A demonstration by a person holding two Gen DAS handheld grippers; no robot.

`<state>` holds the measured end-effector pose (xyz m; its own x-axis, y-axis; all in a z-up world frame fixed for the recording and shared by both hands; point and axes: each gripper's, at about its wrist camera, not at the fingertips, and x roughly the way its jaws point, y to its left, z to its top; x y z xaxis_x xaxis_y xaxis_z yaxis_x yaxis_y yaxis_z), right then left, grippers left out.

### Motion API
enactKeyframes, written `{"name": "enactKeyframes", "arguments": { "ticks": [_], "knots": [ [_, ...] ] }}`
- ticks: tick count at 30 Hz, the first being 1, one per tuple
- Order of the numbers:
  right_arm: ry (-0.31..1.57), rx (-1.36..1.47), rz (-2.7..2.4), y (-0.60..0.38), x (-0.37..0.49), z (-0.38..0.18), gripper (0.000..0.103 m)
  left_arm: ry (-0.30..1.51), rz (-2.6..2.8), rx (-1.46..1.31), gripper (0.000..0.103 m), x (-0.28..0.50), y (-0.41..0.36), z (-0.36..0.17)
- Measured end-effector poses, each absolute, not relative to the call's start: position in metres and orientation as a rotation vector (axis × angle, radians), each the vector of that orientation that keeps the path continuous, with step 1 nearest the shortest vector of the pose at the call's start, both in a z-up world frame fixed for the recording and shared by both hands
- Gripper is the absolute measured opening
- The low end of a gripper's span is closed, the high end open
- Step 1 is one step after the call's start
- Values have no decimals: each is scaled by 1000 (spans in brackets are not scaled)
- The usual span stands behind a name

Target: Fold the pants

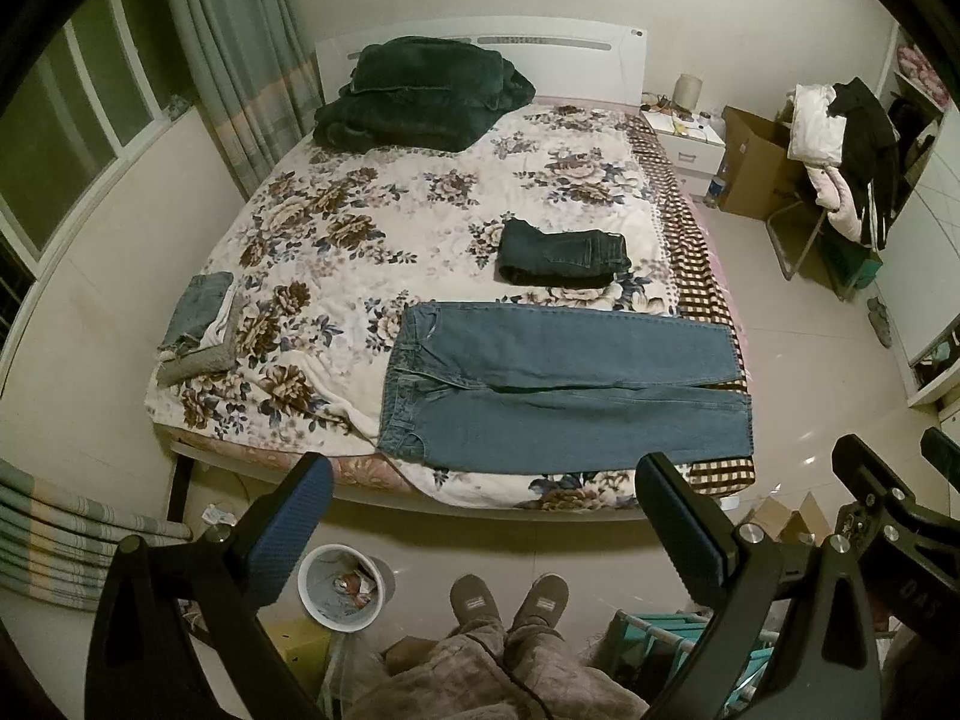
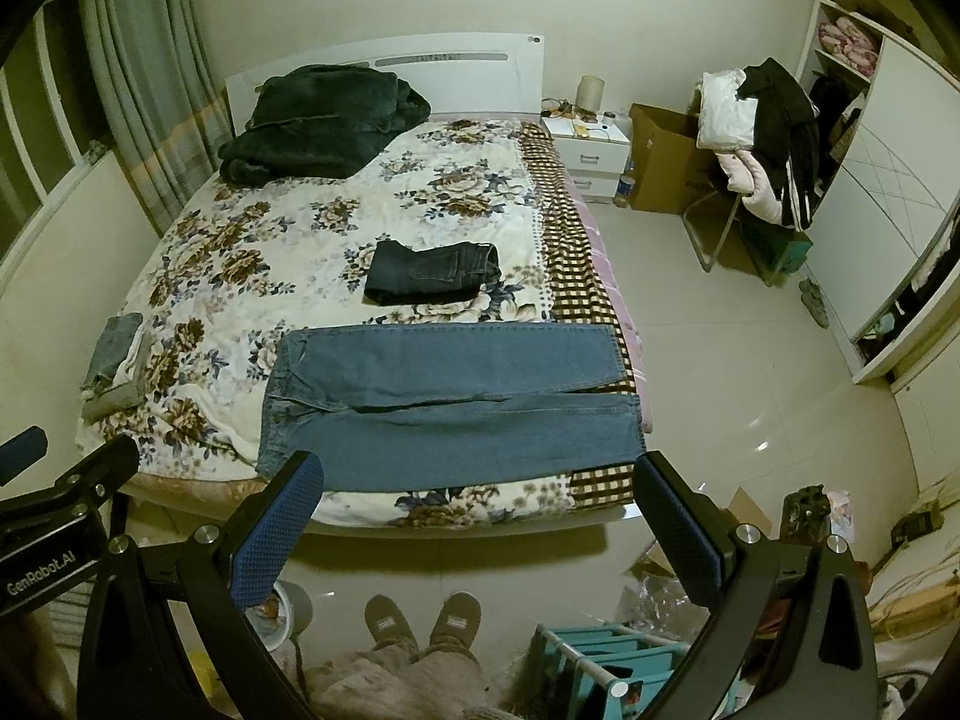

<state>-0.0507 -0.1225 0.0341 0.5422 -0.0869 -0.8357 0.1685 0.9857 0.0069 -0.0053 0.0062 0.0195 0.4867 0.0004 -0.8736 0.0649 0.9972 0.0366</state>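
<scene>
Light blue jeans (image 1: 558, 387) lie flat along the near edge of the floral bed (image 1: 372, 204), waistband to the left, legs running right. They also show in the right wrist view (image 2: 444, 402). My left gripper (image 1: 486, 480) is open and empty, held above the floor in front of the bed's near edge. My right gripper (image 2: 480, 480) is open and empty, also in front of the bed, to the right of the left one. Neither touches the jeans.
Folded dark jeans (image 1: 561, 255) lie mid-bed, a small clothes pile (image 1: 201, 324) at the left edge, a dark green blanket (image 1: 420, 93) by the headboard. A bin (image 1: 342, 597) and a teal rack (image 2: 600, 660) stand on the floor near my feet. A clothes-laden chair (image 2: 762, 138) is at right.
</scene>
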Motion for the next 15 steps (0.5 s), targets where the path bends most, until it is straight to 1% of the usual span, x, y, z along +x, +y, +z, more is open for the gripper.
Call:
{"name": "enactKeyframes", "arguments": {
  "ticks": [3, 4, 6, 8, 15],
  "knots": [
    [985, 87, -154, -123, -51, 34, 103, 1062, -39, 68, 103, -6, 6, 19],
    [984, 84, -151, -116, -55, 45, 103, 1061, -38, 69, 103, -6, 6, 18],
    [983, 84, -153, -115, -55, 47, 103, 1062, -40, 69, 103, -7, 7, 18],
    [981, 83, -151, -115, -57, 49, 103, 1061, -42, 73, 103, -12, 5, 29],
    [978, 84, -150, -115, -59, 48, 103, 1059, -43, 68, 103, -15, 4, 37]
  ]
}}
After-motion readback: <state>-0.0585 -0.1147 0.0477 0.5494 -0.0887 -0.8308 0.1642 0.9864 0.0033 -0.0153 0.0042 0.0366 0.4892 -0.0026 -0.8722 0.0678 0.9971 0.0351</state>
